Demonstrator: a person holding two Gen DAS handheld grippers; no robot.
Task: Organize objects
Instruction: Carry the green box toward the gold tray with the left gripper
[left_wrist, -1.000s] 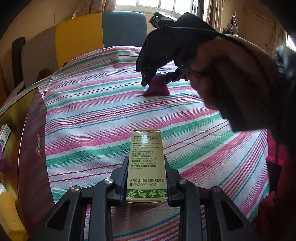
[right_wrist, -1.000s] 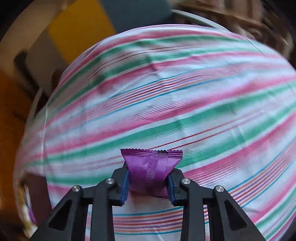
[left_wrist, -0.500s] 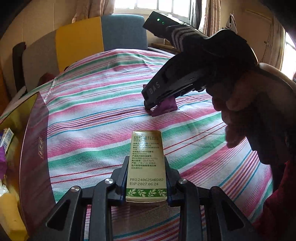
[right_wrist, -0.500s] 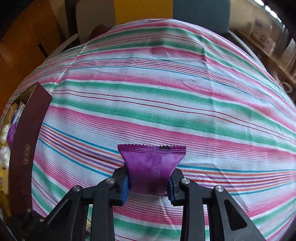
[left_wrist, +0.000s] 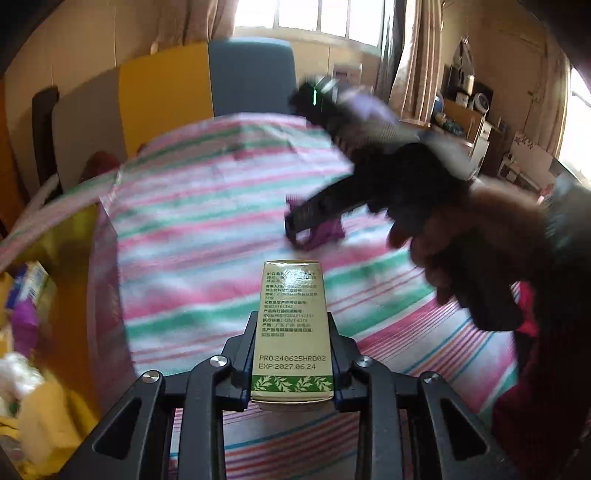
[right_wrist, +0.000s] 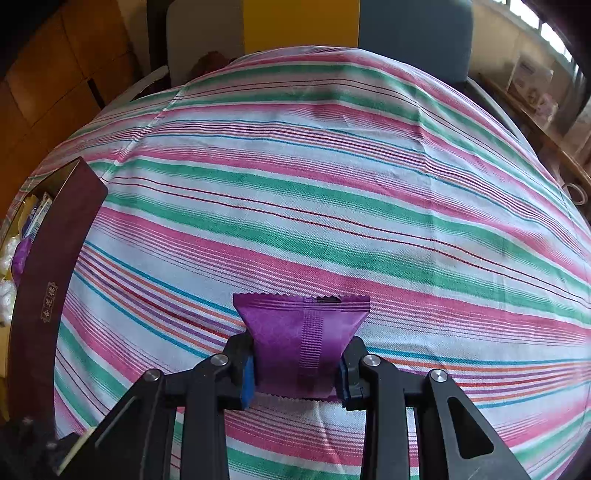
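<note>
My left gripper (left_wrist: 291, 354) is shut on a green and cream box (left_wrist: 291, 325) printed with text and dates, held above the striped tablecloth (left_wrist: 207, 266). My right gripper (right_wrist: 297, 363) is shut on a purple sachet (right_wrist: 301, 336) with zigzag ends, held over the cloth (right_wrist: 332, 184). In the left wrist view the right gripper (left_wrist: 299, 236) is blurred, ahead and to the right, with the purple sachet (left_wrist: 327, 230) in it.
A dark maroon box with a gold lining (right_wrist: 51, 266) stands at the table's left edge and holds small packets and white bits; it also shows in the left wrist view (left_wrist: 107, 280). Grey, yellow and blue chair backs (left_wrist: 166, 92) stand behind the table.
The right gripper has carried the purple sachet down and leftward, closer to the maroon box. The left gripper has shifted a little with its box; its view is motion-blurred.
</note>
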